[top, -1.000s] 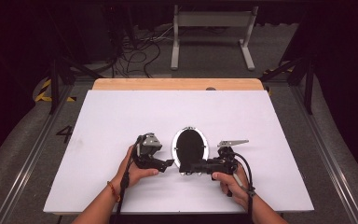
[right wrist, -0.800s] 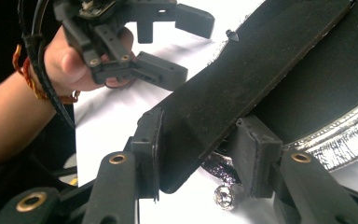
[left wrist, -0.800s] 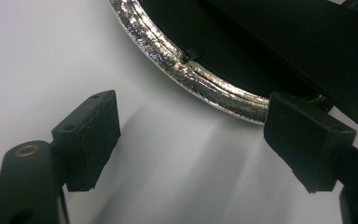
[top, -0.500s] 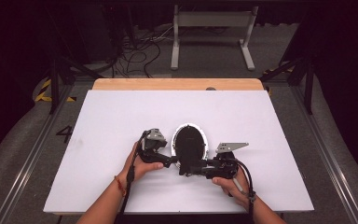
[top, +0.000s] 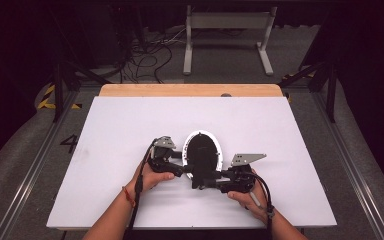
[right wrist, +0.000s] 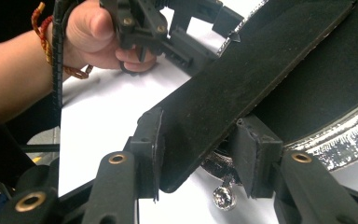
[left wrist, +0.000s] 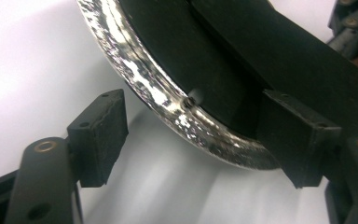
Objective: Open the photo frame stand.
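Was a black oval pan [top: 201, 153] with a shiny silver rim, near the table's [top: 130, 125] centre. Right gripper [right wrist: 200, 163] pinched its flat black handle [right wrist: 242, 88]; left gripper [left wrist: 186, 140] spread around the rim, jaws just closing.

Bright table, dark surroundings, soft close-ups.

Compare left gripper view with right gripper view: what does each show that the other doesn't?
Left gripper view: left gripper jaws, just closing further, straddle the glittery rim without clamping; a small stud sits on the black back. Right gripper view: right gripper jaws shut on the black strut, plus the person's left hand, a red wrist cord and a shiny knob. Both: rim, black back, white table.
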The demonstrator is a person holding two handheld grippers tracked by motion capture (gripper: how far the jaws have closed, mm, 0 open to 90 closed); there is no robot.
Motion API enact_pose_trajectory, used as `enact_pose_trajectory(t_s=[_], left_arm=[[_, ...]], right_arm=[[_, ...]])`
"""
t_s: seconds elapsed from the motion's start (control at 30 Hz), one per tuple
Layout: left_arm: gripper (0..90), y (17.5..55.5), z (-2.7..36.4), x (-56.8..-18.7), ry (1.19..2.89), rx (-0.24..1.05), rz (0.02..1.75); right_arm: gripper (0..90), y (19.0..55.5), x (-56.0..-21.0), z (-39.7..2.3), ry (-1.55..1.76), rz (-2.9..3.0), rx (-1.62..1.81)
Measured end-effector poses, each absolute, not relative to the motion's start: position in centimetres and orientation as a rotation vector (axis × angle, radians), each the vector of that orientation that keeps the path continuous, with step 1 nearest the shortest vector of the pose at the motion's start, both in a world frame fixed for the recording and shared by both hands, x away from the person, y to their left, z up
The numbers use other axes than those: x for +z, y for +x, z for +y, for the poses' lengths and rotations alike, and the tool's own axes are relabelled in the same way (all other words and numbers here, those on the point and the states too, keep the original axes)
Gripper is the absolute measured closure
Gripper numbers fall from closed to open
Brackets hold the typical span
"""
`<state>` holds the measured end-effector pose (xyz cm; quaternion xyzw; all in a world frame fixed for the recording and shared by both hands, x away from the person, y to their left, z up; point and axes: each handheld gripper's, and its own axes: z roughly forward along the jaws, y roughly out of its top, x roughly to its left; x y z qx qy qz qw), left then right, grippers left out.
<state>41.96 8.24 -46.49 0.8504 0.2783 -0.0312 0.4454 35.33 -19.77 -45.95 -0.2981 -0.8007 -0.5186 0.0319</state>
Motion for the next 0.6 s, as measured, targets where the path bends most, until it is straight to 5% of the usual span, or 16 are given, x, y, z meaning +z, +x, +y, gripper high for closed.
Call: enact_pose_trajectory(t_s=[0.6], left_arm=[[43.7, 41.54, 8.66, -45.64, 2.072, -0.003, 0.628]], right_arm=[[56.5, 35.66, -46.03, -19.93, -0.945, -2.448, -1.586]])
